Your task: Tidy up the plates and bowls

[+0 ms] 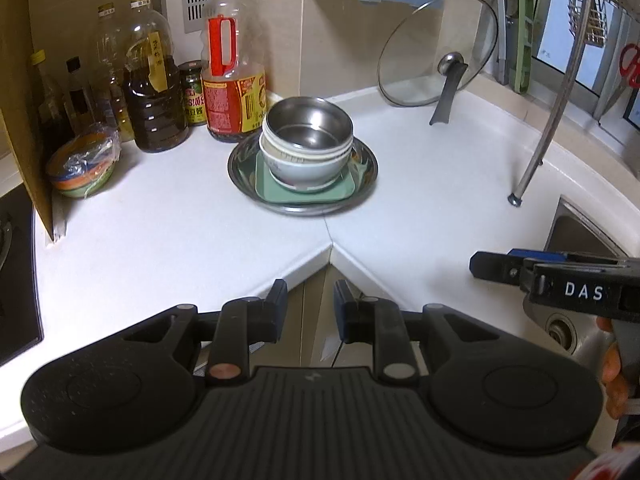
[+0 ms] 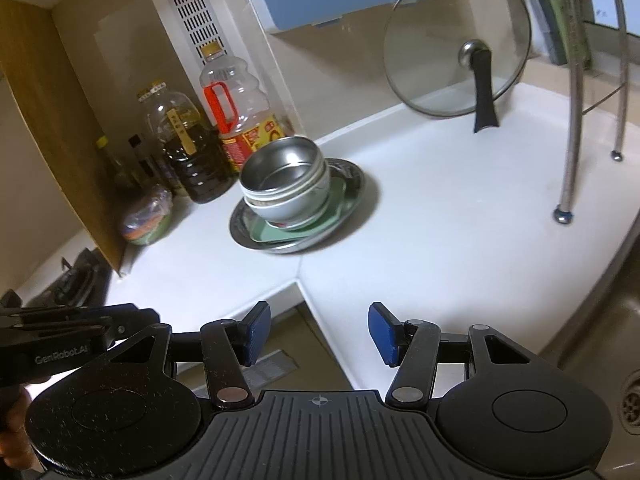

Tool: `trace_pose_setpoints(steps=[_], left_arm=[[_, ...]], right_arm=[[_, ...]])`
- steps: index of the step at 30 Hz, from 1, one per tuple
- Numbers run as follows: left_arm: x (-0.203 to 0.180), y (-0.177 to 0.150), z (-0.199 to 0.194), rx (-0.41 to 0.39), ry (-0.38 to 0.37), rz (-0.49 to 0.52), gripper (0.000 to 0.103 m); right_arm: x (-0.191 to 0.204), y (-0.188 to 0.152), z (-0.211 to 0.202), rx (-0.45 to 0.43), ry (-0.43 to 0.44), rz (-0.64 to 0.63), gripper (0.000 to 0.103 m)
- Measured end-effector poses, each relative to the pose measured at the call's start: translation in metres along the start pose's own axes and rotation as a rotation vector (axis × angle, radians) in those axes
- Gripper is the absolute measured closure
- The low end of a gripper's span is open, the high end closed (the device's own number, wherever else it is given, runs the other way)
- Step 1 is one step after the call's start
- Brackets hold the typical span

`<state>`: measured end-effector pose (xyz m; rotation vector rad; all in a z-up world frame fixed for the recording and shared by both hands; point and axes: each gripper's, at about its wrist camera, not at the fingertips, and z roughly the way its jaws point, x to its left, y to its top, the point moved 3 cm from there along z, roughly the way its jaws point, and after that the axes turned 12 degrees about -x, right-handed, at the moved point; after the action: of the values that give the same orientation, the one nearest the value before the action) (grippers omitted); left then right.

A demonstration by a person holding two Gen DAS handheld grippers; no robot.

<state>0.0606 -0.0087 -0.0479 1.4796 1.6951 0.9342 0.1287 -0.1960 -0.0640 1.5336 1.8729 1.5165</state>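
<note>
Both claws empty: left claw [image 1: 307, 307] with a narrow gap, right claw [image 2: 320, 334] about half open, both well short of the stack. Steel bowl [image 1: 308, 124] tops nested bowls on a green plate [image 1: 306, 192] in a steel dish [image 1: 304, 204]; likely best lifted by its rim, with the stack steadied. White corner table [image 1: 400, 200], oil bottles [image 1: 154, 96] behind, glass lid [image 1: 432, 52] against the wall, sink [image 1: 576, 236] to the right.

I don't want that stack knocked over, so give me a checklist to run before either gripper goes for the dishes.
1. Left gripper empty, jaws slightly apart: ok.
2. Right gripper empty, jaws wider apart: ok.
3. Steel bowl sits level on the white bowls: not ok, it tilts.
4. Stack rests inside the green square plate on the round steel plate: ok.
5. White countertop bare between grippers and stack: ok.
6. Room behind the stack: not ok, red-handled oil bottle stands close.
</note>
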Motion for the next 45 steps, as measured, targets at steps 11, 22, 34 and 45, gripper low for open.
trace_pose_setpoints(steps=[11,22,34,45], left_arm=[[0.011,-0.021,-0.015,0.044,-0.037,0.002,0.081],[0.032,-0.032,-0.043,0.04,-0.076,0.042,0.081],[0.037,-0.05,-0.061,0.062,-0.155,0.05,0.081],[0.038,-0.053,-0.068,0.056,-0.185,0.056,0.081]], right_arm=[[0.025,-0.028,-0.019,0.013,-0.038,-0.019,0.048],[0.063,-0.049,-0.035,0.018,-0.061,-0.002,0.048],[0.088,-0.069,-0.048,0.021,-0.096,-0.002,0.048],[0.093,-0.077,-0.053,0.032,-0.121,-0.002,0.048]])
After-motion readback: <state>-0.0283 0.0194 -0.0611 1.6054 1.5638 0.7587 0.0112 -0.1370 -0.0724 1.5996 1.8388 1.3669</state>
